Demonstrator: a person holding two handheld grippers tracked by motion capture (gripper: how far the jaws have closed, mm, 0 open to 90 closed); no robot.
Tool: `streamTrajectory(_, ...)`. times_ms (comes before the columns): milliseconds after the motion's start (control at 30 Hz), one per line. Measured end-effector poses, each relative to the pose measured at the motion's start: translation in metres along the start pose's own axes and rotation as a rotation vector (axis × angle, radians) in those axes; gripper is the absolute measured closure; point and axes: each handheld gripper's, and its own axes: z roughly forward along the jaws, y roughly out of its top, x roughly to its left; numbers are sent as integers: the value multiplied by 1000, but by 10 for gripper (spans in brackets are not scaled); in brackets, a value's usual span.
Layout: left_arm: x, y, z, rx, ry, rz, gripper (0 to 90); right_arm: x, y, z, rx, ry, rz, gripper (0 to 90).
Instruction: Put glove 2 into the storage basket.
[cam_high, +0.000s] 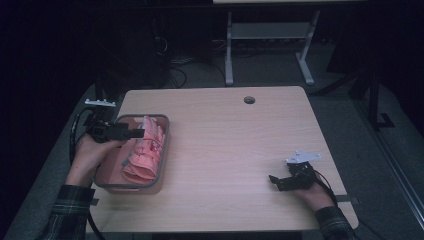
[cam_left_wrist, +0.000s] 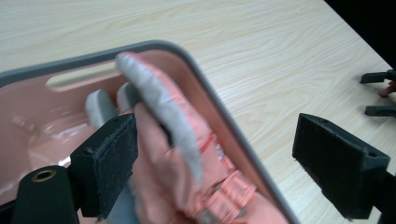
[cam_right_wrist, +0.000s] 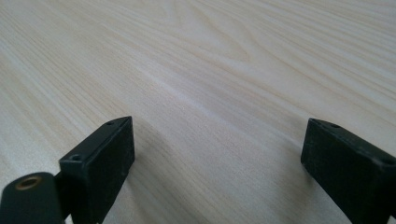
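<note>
Gloves (cam_high: 146, 152), pink with grey fingertips, are lying bunched inside a pink basin (cam_high: 131, 186) with a grey rim, and they are taking up most of its right-hand side. That basin is sitting on the left part of the wooden table (cam_high: 235, 145), close to the person's edge. In the left gripper view the gloves (cam_left_wrist: 187, 154) are piling up against the basin's right wall (cam_left_wrist: 219, 105), with grey fingertips poking upward toward the far corner, while the basin's left side is showing bare, glossy pink plastic and a handle slot in its far wall.

Over the basin's left rim, the left gripper (cam_high: 131, 133) is hovering with its jaws spread wide and gripping nothing. In its own view (cam_left_wrist: 215, 158) one jaw is sitting inside the basin, just beside the gloves' cuff end and seemingly touching the fabric, while the other jaw is hanging outside the rim above bare table, so the gloves and the basin wall are lying between the two jaws.

Well apart, near the table's right front corner, the right gripper (cam_high: 278, 180) is resting low in the person's hand. In its own view (cam_right_wrist: 217, 154) its jaws are standing wide apart over plain wood grain, holding nothing.
</note>
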Motion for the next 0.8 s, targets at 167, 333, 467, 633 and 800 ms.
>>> streamTrajectory(167,-14,7,6,-12,-20,34,140,0,1,1,3,5,1,94)
streamTrajectory(333,-27,11,12,-22,-42,73,141,1,2,2,2,7,-3,94)
streamTrajectory(467,-38,14,18,-38,-58,107,141,0,2,2,3,6,-5,94)
streamTrajectory(633,-52,15,27,-64,-90,134,145,1,2,2,2,6,-3,94)
streamTrajectory(800,-69,11,40,-85,-124,173,145,1,2,2,1,7,0,94)
